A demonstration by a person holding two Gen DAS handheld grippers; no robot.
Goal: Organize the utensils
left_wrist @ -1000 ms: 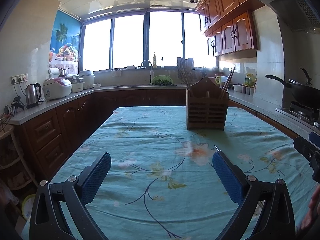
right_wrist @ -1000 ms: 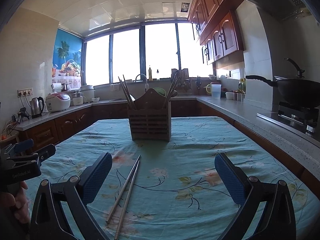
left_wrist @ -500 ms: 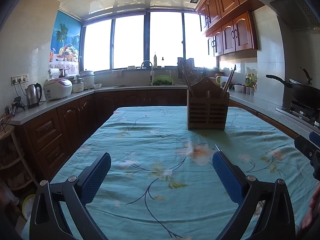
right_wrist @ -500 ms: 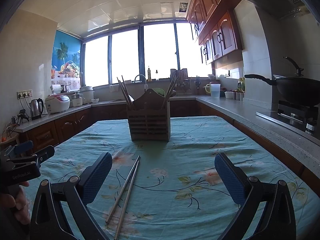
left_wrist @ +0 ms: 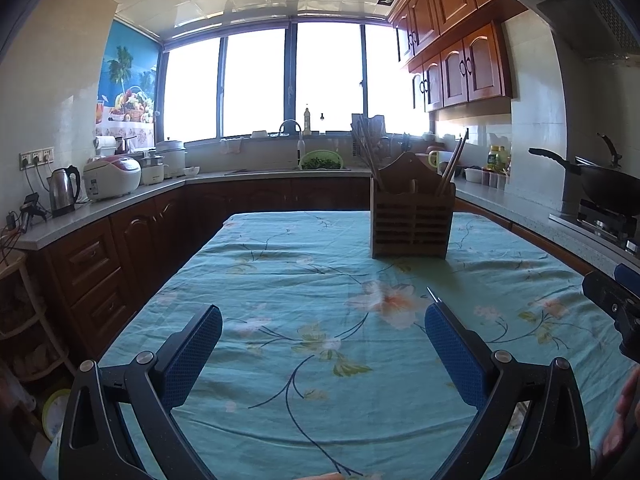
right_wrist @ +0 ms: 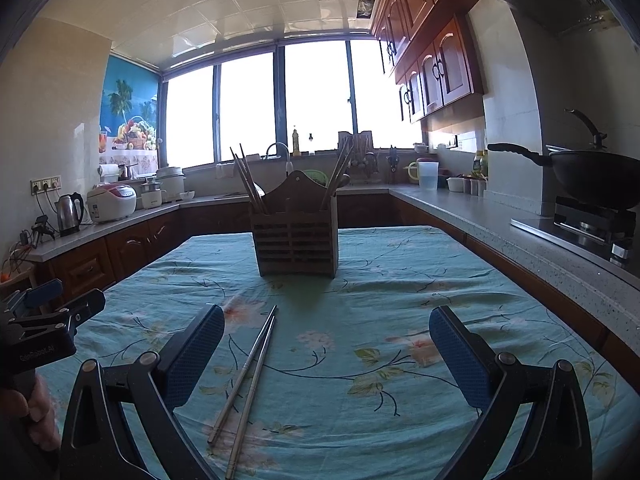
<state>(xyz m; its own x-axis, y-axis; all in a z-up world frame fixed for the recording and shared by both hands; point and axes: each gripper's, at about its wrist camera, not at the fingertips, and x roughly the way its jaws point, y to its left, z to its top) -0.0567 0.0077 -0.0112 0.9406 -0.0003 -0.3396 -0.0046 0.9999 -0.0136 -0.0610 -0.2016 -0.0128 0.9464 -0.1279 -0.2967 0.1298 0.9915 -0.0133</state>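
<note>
A wooden utensil holder (right_wrist: 296, 236) with chopsticks standing in both ends stands upright on the table; it also shows in the left wrist view (left_wrist: 412, 220). A pair of metal chopsticks (right_wrist: 250, 376) lies on the teal floral cloth, just inside my right gripper's left finger. My right gripper (right_wrist: 326, 340) is open and empty above the cloth. My left gripper (left_wrist: 323, 338) is open and empty; only the chopsticks' tips (left_wrist: 433, 295) show past its right finger. The left gripper shows at the left edge of the right wrist view (right_wrist: 52, 320).
The table (left_wrist: 280, 280) has a teal floral cloth. Counters run around it: kettle (left_wrist: 64, 192) and rice cooker (left_wrist: 112, 178) at left, sink (left_wrist: 296, 148) at the back, wok (right_wrist: 592, 176) on a stove at right.
The right gripper has dipped slightly, so the holder and table sit a little higher in its view. The left gripper has barely moved. Both stay open.
</note>
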